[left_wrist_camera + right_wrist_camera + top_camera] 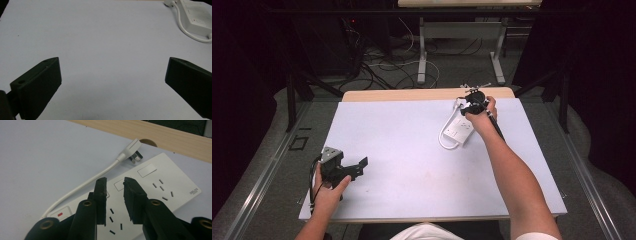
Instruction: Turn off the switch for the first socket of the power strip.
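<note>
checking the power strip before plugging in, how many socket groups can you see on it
2 on the power strip: one group of slots near the end with the brand mark, one low between the right gripper jaws. Others may be hidden behind them.

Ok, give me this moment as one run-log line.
right gripper: over power strip, jaws slightly apart, nothing gripped | left gripper: open, above bare mat | plug: loose beside the strip

Pale lavender mat spread over a light wooden tabletop. Beyond, grey floor strewn with tangled black and white cables. White metal legs of a second wooden-topped desk at the far end. Dark black curtains on both sides; dim room, lit from above.
</note>
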Available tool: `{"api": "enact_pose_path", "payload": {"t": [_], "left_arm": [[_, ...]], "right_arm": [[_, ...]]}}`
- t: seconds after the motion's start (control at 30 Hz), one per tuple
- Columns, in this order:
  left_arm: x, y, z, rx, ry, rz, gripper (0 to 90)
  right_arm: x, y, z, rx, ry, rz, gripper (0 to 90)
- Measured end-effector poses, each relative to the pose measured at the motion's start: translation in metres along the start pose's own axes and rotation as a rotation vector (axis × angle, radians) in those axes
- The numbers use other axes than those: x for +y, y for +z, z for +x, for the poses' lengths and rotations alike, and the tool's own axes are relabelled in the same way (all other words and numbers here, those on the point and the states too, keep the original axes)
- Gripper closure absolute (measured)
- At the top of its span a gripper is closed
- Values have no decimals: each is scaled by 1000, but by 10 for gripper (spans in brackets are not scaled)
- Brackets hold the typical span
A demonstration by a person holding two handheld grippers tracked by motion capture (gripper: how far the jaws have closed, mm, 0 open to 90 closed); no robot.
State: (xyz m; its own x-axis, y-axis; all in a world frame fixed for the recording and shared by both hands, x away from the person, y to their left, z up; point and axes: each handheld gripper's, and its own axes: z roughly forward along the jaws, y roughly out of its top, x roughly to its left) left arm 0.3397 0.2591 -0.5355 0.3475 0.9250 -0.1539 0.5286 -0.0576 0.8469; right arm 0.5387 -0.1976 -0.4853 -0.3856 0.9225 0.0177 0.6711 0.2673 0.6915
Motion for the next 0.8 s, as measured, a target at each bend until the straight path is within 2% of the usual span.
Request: {"api": "enact_pose_path", "payload": {"t": [0.3,0.43,0.63,0.8], "left_arm": [[0,0,0,-1,-1,0,5],[0,0,0,-1,-3,1,5],[0,1,0,-2,-5,2,5],[0,1,1,-3,-6,1,5]], "right_arm": [[-2,8,-4,-16,11,15,749],[-3,13,-3,-6,18,17,771],[-4,20,1,3,16,27,830],[-5,25,1,-4,-7,46,863]]}}
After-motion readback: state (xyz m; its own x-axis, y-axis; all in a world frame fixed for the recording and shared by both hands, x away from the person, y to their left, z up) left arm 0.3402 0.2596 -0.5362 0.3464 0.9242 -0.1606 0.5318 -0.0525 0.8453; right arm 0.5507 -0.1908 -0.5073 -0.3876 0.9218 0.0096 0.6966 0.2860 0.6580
